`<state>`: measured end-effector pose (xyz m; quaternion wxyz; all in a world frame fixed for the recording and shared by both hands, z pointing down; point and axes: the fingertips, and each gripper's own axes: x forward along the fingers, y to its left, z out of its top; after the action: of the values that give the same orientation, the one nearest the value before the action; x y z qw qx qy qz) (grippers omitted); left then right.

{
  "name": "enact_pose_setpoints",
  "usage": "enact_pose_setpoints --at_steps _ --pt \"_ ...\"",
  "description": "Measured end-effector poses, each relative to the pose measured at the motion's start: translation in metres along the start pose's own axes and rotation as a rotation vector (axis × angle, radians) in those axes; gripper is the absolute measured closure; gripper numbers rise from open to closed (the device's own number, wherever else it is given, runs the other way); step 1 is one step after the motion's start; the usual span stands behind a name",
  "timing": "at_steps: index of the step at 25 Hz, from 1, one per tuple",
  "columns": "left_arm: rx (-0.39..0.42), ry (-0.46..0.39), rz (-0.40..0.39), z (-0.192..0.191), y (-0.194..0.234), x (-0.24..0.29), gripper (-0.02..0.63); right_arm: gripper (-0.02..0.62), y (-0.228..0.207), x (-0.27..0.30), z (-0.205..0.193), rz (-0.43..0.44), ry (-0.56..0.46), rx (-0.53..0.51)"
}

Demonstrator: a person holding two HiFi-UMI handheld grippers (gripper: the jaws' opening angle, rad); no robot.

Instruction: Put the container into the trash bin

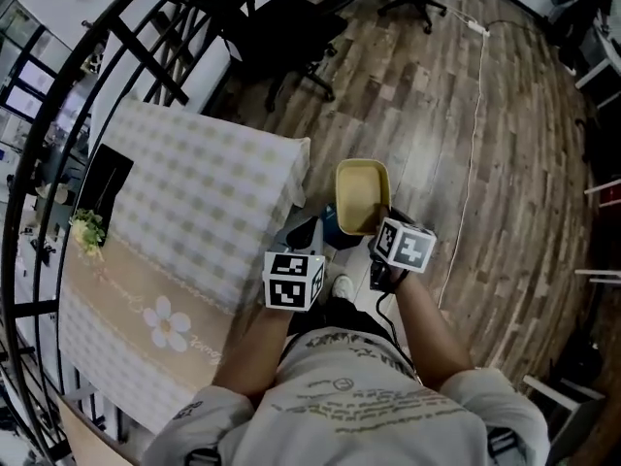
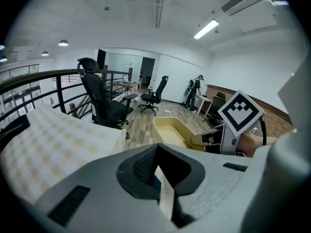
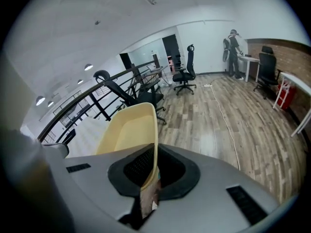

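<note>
Two jaws of the right gripper pinched the yellow container's rim; the left gripper, at its eight o'clock, was closed and empty.

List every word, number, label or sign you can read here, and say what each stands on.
No text here can be read.
Shirt: lines of print, too blurred to read.
Left cube and right cube: black-and-white square markers, no letters or numbers.
Container: no print shows.
</note>
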<state>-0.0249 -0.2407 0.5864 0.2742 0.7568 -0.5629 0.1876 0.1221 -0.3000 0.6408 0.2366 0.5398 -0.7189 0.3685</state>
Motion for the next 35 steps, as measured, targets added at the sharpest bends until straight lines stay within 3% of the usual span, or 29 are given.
enact_pose_setpoints --at_steps 9,16,19,23,29,35 --pt "-0.006 0.144 -0.111 -0.051 -0.004 0.082 0.601 0.578 -0.058 0.071 -0.059 -0.104 0.112 0.119" --pt "-0.026 0.251 -0.134 -0.122 0.078 0.135 0.601 0.578 -0.052 0.166 -0.137 -0.209 0.264 0.126" --pt "-0.006 0.279 -0.134 -0.163 0.070 0.156 0.601 0.578 -0.076 0.198 -0.193 -0.223 0.336 0.124" --pt "-0.024 0.316 -0.148 -0.200 0.061 0.150 0.601 0.578 -0.077 0.205 -0.258 -0.239 0.443 0.123" --pt "0.004 0.366 -0.127 -0.201 0.014 0.161 0.601 0.578 -0.108 0.219 -0.287 -0.191 0.514 0.143" --pt "-0.017 0.409 -0.118 -0.244 0.016 0.182 0.601 0.577 -0.135 0.266 -0.317 -0.195 0.565 0.178"
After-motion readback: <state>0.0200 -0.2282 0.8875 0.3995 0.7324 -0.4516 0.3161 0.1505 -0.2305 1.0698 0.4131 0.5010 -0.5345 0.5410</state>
